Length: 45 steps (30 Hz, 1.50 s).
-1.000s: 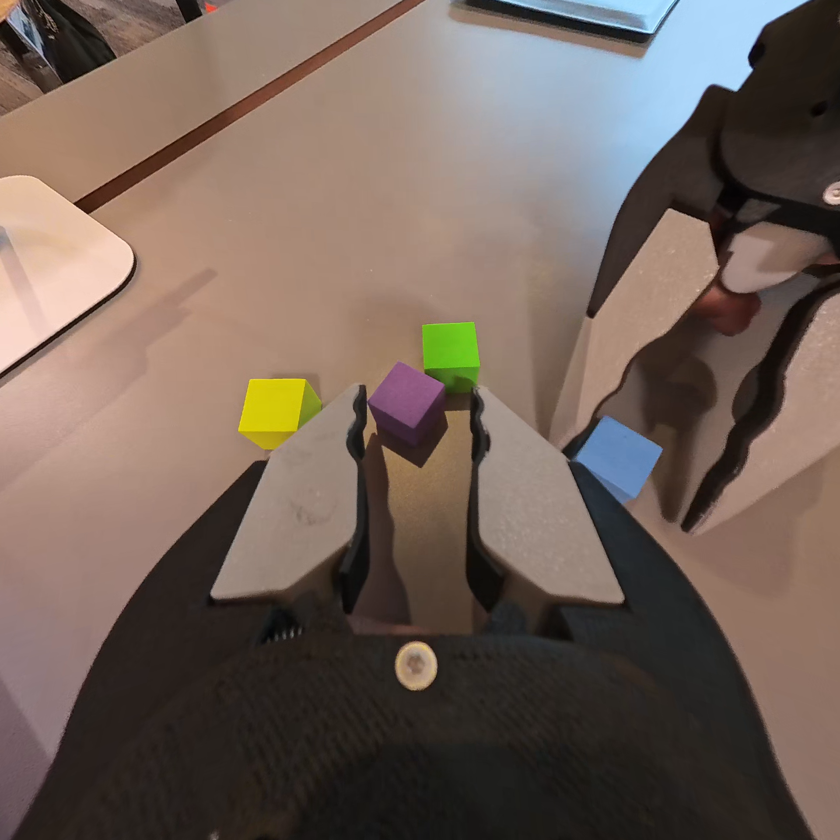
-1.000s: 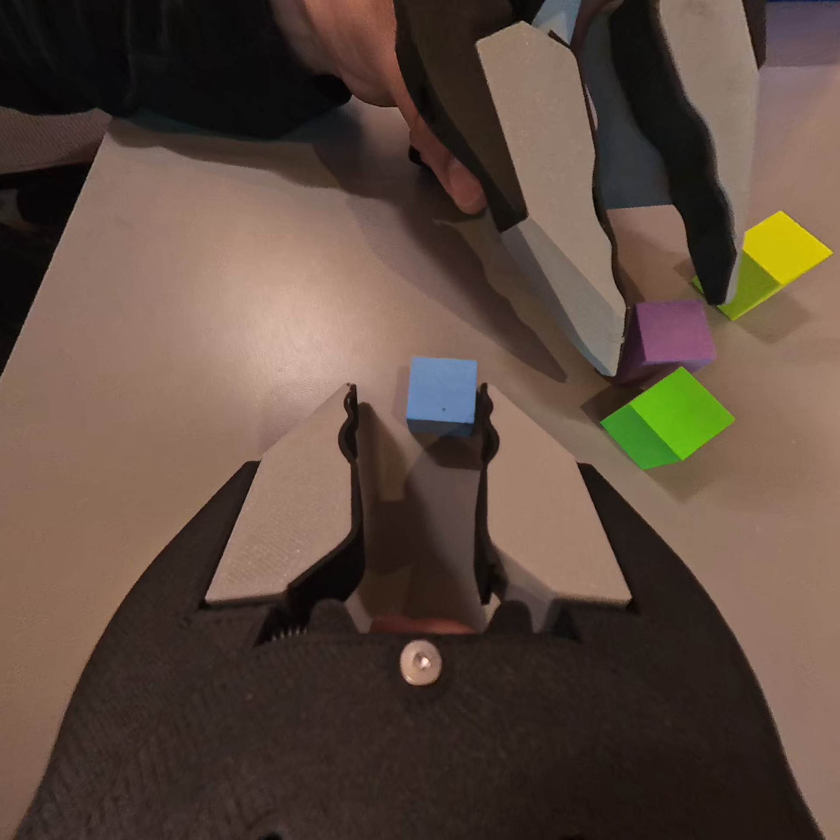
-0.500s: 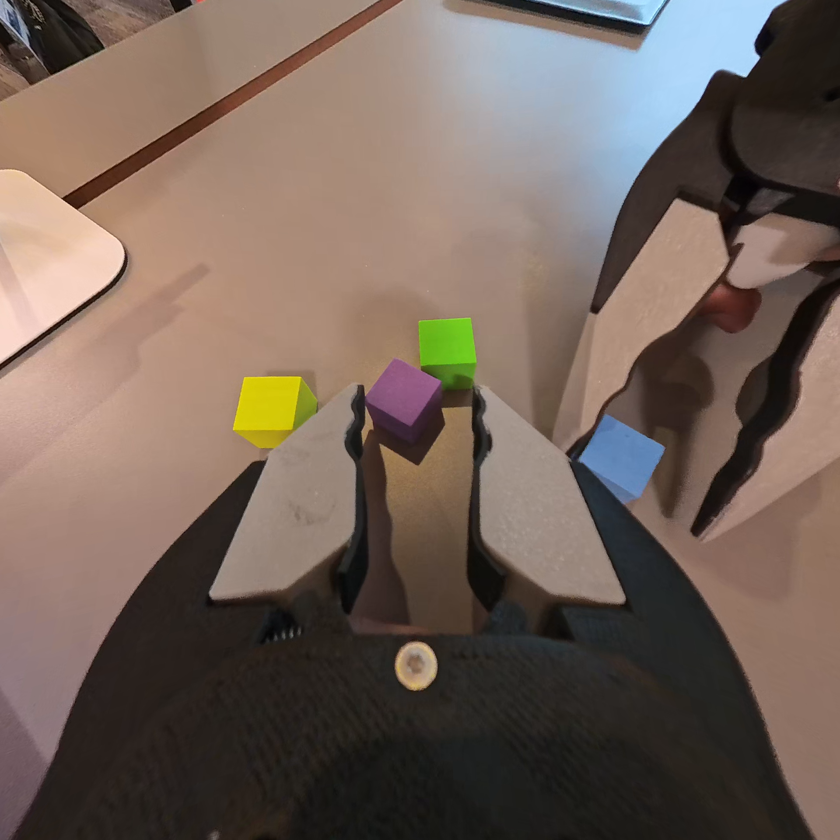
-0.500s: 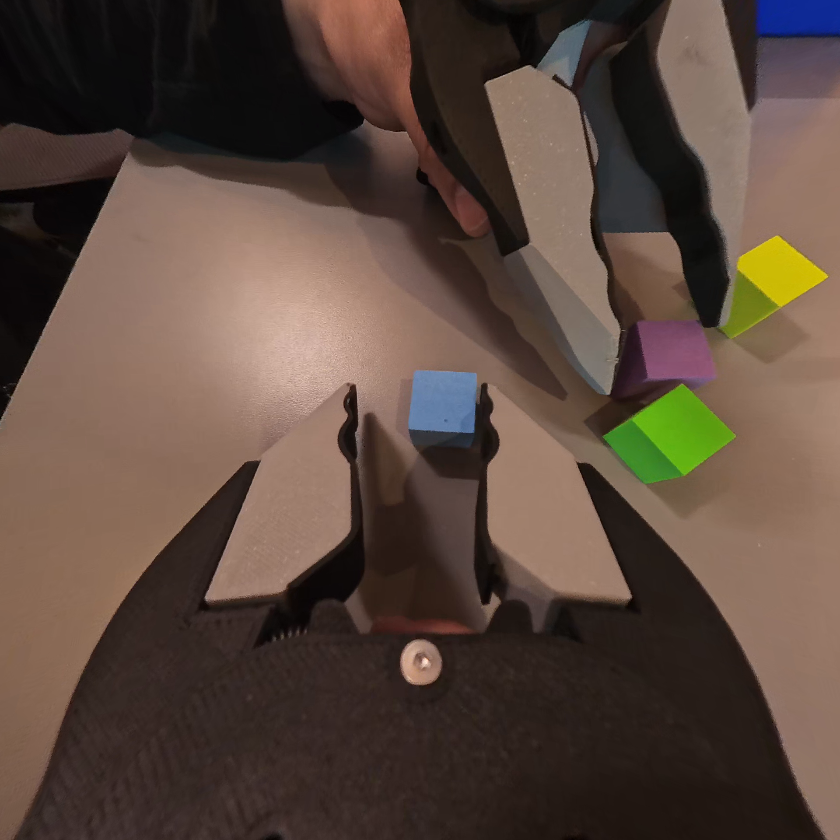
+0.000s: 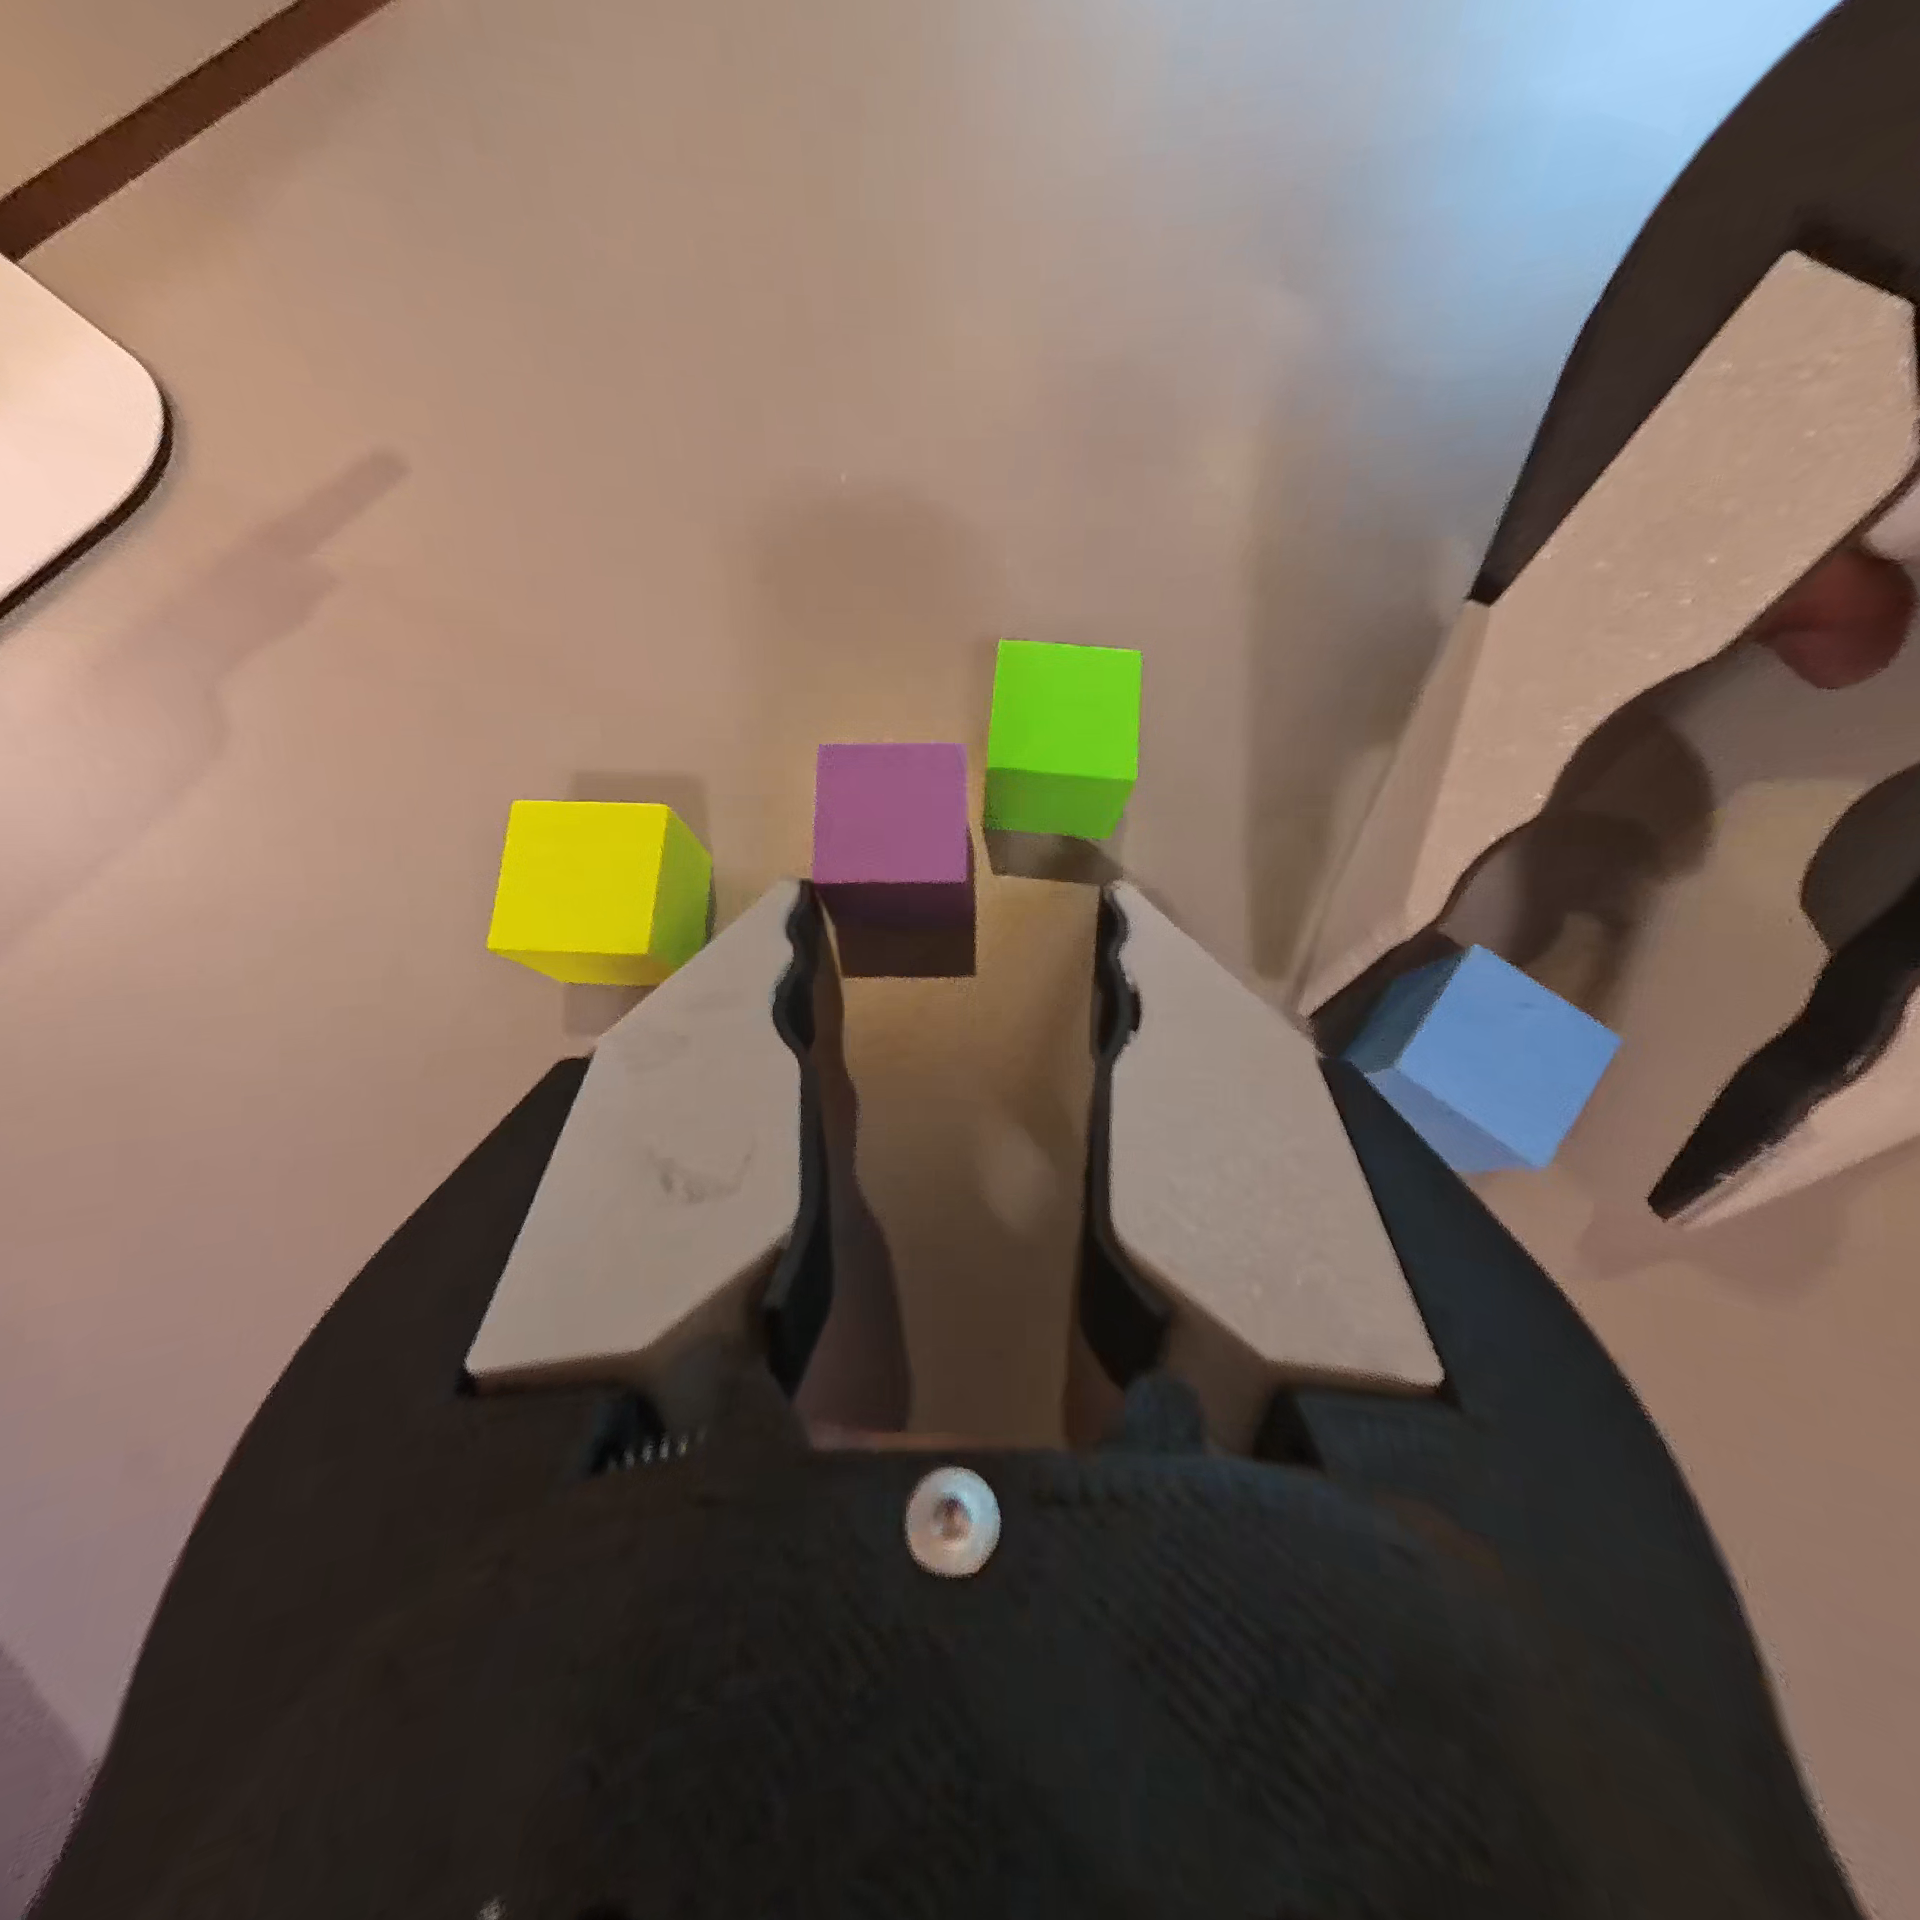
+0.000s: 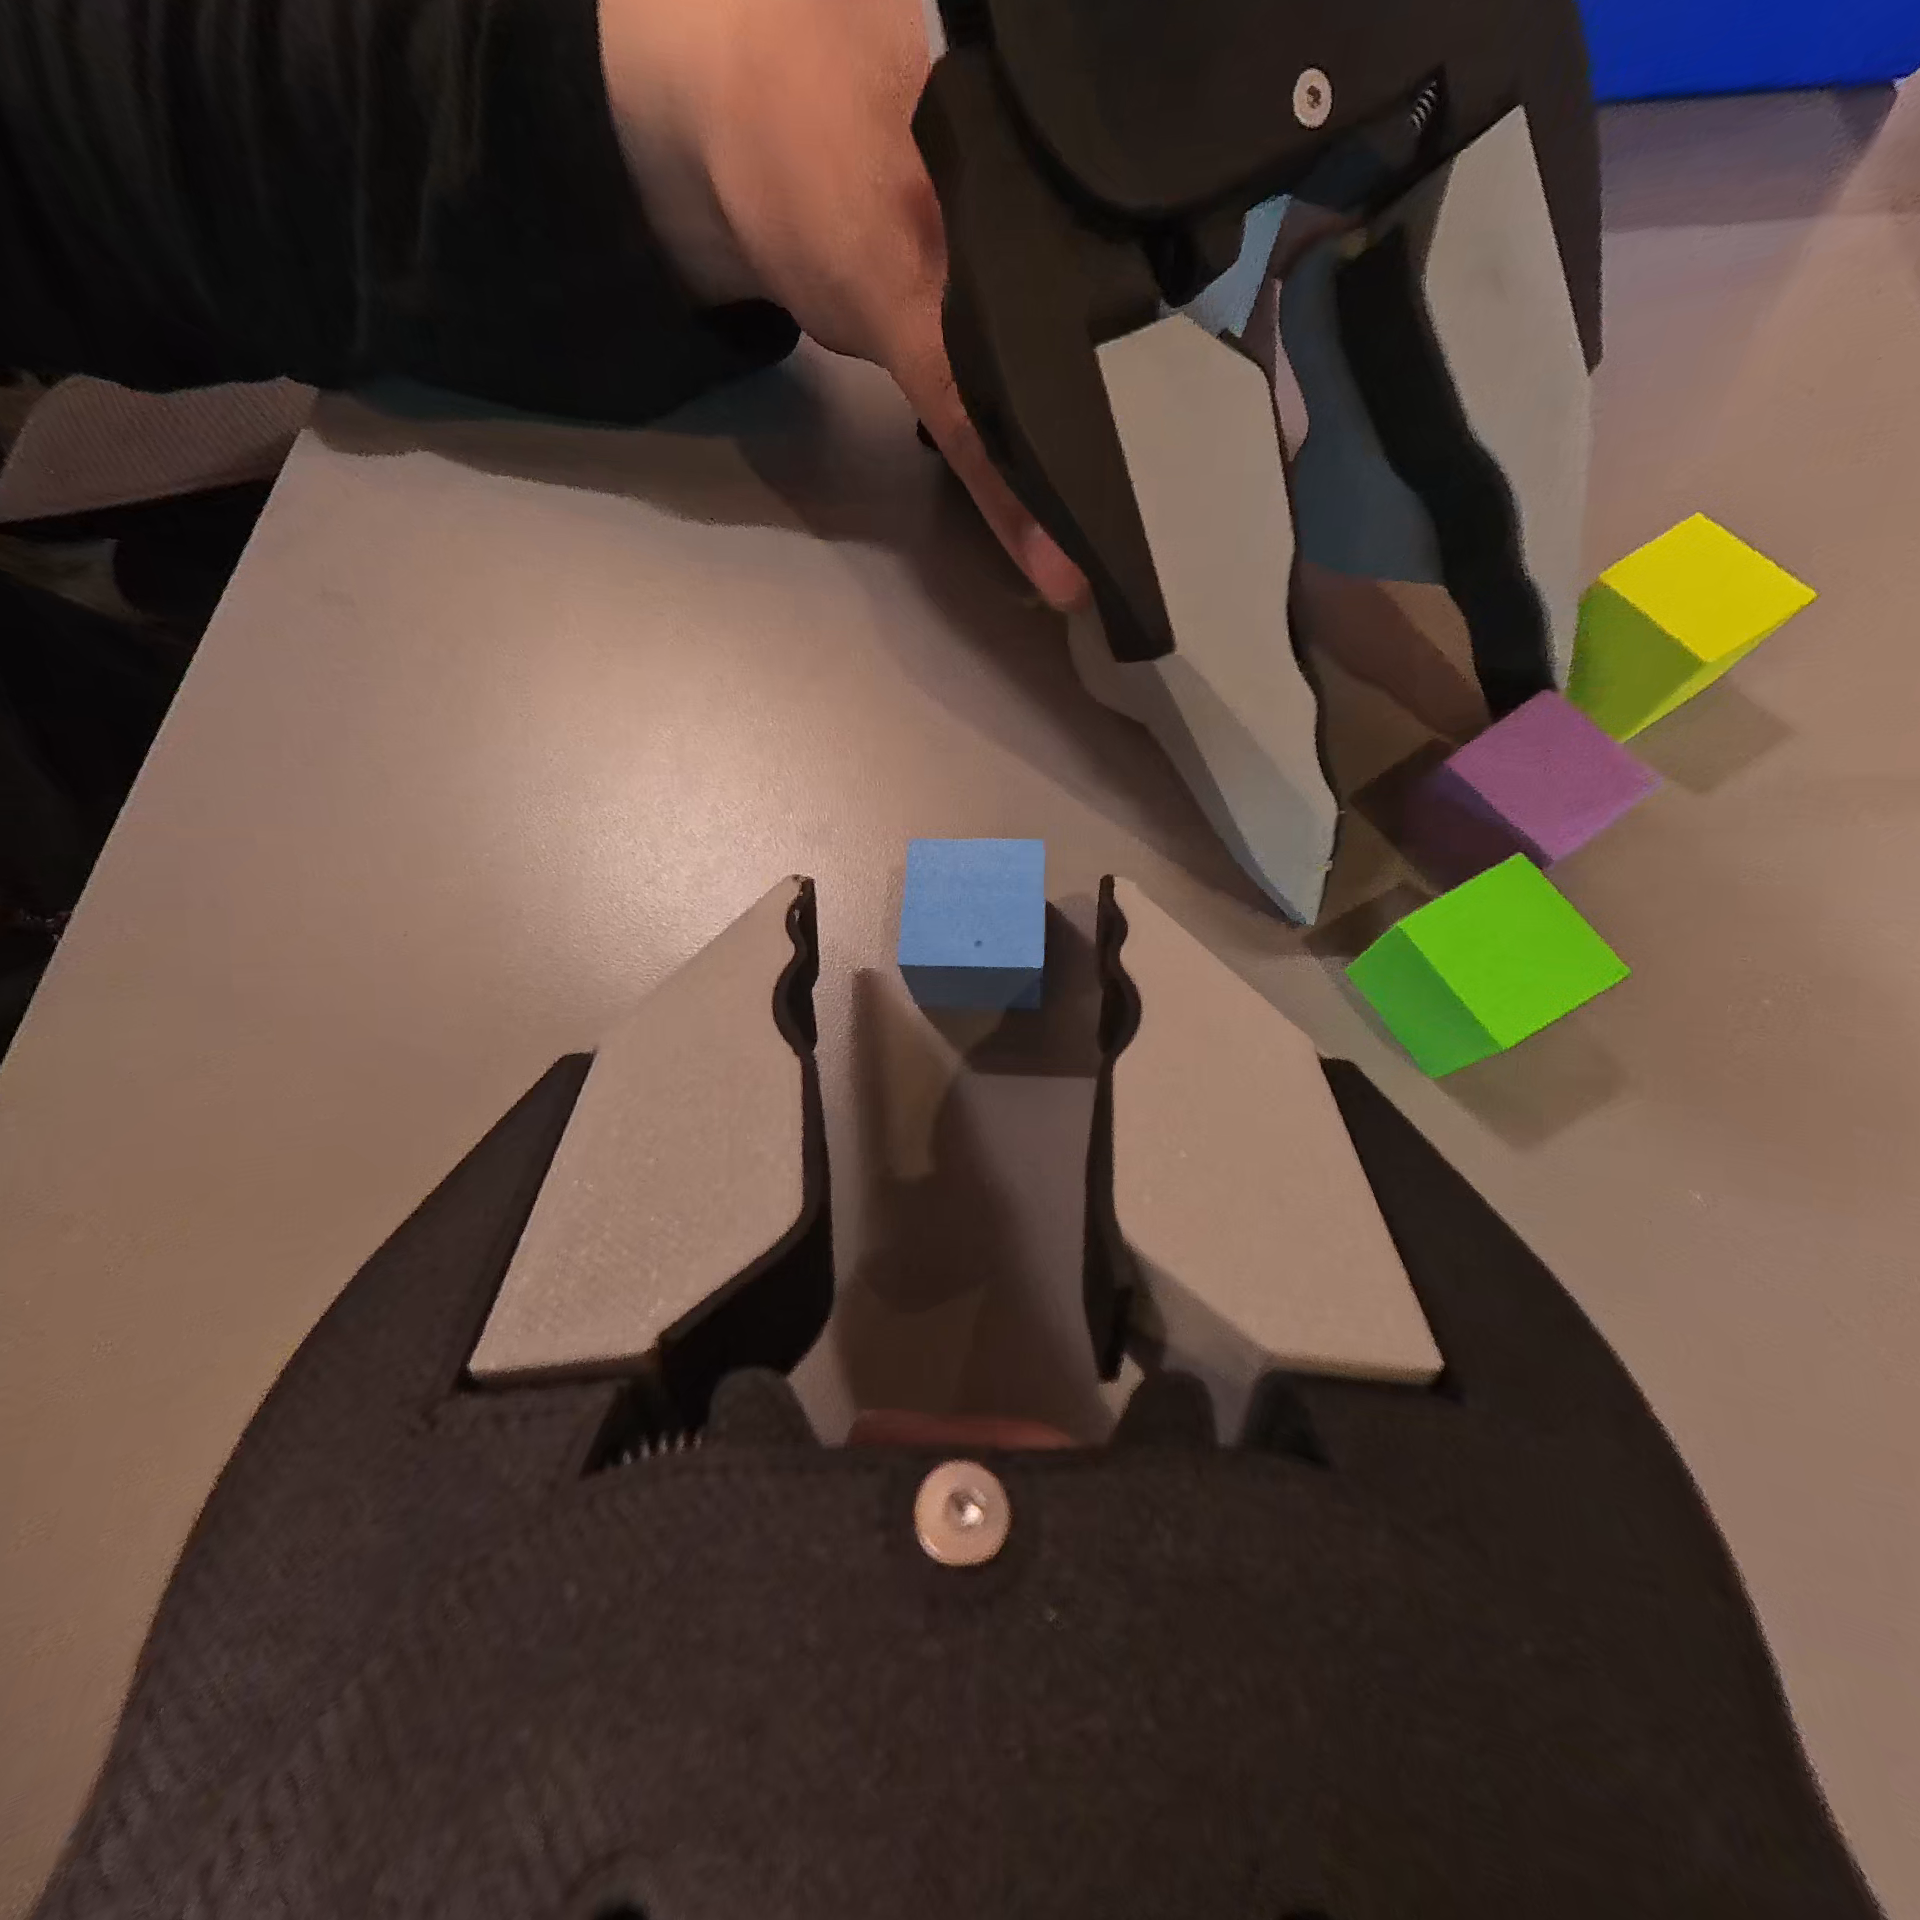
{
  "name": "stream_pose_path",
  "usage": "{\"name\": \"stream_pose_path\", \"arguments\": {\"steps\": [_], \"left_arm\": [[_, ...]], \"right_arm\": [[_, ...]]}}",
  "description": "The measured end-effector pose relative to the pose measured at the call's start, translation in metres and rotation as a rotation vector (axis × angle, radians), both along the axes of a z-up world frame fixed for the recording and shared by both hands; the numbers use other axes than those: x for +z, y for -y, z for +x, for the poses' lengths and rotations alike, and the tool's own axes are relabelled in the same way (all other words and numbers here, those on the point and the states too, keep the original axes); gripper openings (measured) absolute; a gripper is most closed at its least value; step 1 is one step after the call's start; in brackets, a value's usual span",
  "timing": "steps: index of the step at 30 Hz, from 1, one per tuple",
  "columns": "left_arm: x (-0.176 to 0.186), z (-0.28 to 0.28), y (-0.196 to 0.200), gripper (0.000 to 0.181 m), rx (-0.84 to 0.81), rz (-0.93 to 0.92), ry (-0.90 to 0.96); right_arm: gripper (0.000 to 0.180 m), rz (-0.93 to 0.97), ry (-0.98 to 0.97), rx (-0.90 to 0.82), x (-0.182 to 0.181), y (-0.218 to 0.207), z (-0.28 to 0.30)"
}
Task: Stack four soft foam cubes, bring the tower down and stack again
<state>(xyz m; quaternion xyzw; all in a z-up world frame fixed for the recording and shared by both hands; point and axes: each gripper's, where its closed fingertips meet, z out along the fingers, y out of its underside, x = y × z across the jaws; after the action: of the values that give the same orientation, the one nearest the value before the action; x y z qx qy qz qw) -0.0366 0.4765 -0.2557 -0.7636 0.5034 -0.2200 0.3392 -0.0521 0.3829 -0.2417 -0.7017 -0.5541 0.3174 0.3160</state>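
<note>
Grey table [image 5: 727, 364] under everything, with a dark strip [image 5: 156, 114] across its far left corner and a pale rounded board [image 5: 62, 436] at the left edge.

Left gripper [image 5: 951, 904] low over the table, jaws spread wide, nothing between them. Right gripper [image 6: 956, 894] likewise spread wide and holding nothing, tips down near the table. Bare hand [image 6: 831, 239] and dark sleeve [image 6: 291, 177] behind the left gripper in the right wrist view; fingertip [image 5: 1839, 634] peeking past the right gripper in the left wrist view.

Four foam cubes, all flat on the table, none stacked:
- Purple cube [image 5: 894, 831] just ahead of the left gripper's tips, nearer the left finger, seemingly touching that tip.
- Green cube [image 5: 1062, 736] a little farther ahead, toward the right finger's side, just beside the purple cube; touching or not, cannot tell.
- Yellow cube [image 5: 597, 888] just outside the left finger, apart from the purple one.
- Blue cube [image 6: 971, 920] right at the mouth of the right gripper, between its tips, closer to the right finger, with gaps on both sides. Same blue cube [image 5: 1486, 1055] just outside the left gripper's right finger, well apart from the other three.
</note>
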Motion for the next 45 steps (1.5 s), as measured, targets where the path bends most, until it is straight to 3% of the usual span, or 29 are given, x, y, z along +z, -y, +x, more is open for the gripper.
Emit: {"name": "stream_pose_path", "arguments": {"steps": [11, 13, 24, 33, 40, 45], "left_arm": [[0.004, -0.003, -0.009, 0.036, 0.055, 0.025, 0.020], [0.008, -0.004, -0.013, 0.025, 0.083, 0.037, 0.043], [0.018, -0.002, -0.010, 0.024, 0.058, 0.056, 0.100], [0.024, -0.002, -0.004, 0.024, 0.008, 0.075, 0.133], [0.023, -0.008, -0.012, 0.024, 0.020, 0.179, 0.074], [0.038, -0.004, 0.000, 0.024, -0.072, 0.236, 0.113]], "right_arm": [[0.050, -0.004, 0.006, 0.002, -0.001, 0.000, 0.000], [0.050, -0.005, 0.010, 0.002, -0.002, 0.000, 0.000], [0.050, 0.000, -0.011, -0.002, 0.001, 0.000, 0.000], [0.049, -0.031, -0.175, -0.027, 0.026, -0.005, 0.007], [0.041, 0.020, -0.176, -0.202, 0.029, -0.036, 0.024], [0.041, 0.060, -0.185, -0.302, 0.033, -0.053, 0.039]]}}
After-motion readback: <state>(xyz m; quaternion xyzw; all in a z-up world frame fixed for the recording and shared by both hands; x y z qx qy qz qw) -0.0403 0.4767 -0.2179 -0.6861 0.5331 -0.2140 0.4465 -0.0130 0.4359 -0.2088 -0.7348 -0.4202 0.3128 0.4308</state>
